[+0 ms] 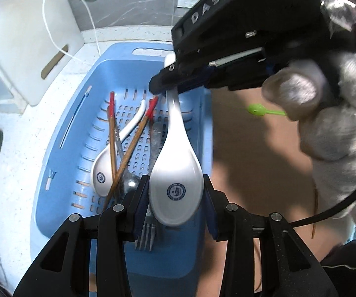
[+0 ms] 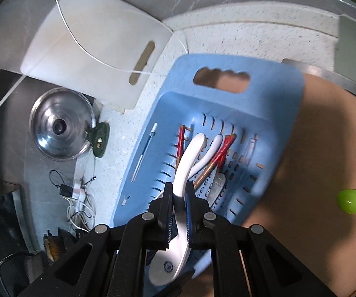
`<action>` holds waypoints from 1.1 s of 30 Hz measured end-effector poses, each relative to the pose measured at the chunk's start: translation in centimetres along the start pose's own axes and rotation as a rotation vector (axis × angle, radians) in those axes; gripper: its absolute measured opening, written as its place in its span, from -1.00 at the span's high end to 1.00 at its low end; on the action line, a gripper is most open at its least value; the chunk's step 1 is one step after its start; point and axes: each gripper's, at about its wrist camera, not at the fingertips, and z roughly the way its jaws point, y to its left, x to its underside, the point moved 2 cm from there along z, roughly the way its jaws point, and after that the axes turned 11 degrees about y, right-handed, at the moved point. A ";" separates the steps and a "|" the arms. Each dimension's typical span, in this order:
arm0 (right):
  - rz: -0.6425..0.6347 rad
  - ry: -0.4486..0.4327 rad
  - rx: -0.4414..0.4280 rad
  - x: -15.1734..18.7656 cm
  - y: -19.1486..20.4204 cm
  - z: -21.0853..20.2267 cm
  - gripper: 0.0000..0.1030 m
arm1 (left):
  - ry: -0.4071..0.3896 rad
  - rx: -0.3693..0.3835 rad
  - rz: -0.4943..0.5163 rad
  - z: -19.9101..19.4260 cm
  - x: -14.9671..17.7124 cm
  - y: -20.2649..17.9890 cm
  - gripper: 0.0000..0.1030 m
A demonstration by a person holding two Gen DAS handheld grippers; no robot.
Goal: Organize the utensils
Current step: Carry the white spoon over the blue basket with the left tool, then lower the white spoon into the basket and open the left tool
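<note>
Most of my sorting is not yet done, judging by the pale blue perforated plastic basket [image 1: 61, 148] on the speckled white counter [image 1: 12, 188]: it holds a second white ceramic soup spoon [image 1: 108, 163], two brown wooden chopsticks with red-wrapped ends [image 1: 128, 151], a steel spoon [image 1: 128, 185] and a steel fork [image 1: 147, 237], all lying crossed in a heap on its slotted floor. Only one piece is out of the heap so far, the large white ceramic soup spoon [image 1: 175, 180], which I hold above the basket with both tongs. My right gripper [image 2: 179, 210] is clenched on its handle, pads pressing the white stem from both sides. My left gripper [image 1: 175, 198] brackets the bowl end, its jaws part-way apart; the left pad looks to touch the bowl's edge, but I cannot tell whether both pads truly press. Off to the side a small green plastic spoon [image 2: 348, 201] lies on the tan surface [image 2: 314, 148], apart from the rest. As for writing, the black housing of my right tool reads "DAS" in raised letters, and each white spoon carries a round blue crest in its bowl, its lettering too small to read.
</note>
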 end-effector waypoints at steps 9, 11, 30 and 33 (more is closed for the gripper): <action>0.000 0.056 0.043 -1.2 0.9 3.5 0.84 | 0.052 0.030 -0.032 1.5 0.6 2.1 0.26; -0.004 0.066 0.066 -1.4 1.0 4.1 0.84 | 0.071 0.038 -0.039 1.9 0.7 2.4 0.26; -0.013 0.142 0.177 -2.0 0.7 7.6 0.85 | 0.122 0.047 -0.052 3.9 0.3 3.8 0.34; -0.017 0.135 0.190 -2.0 0.9 7.5 0.82 | 0.124 0.054 -0.061 4.0 0.1 4.0 0.34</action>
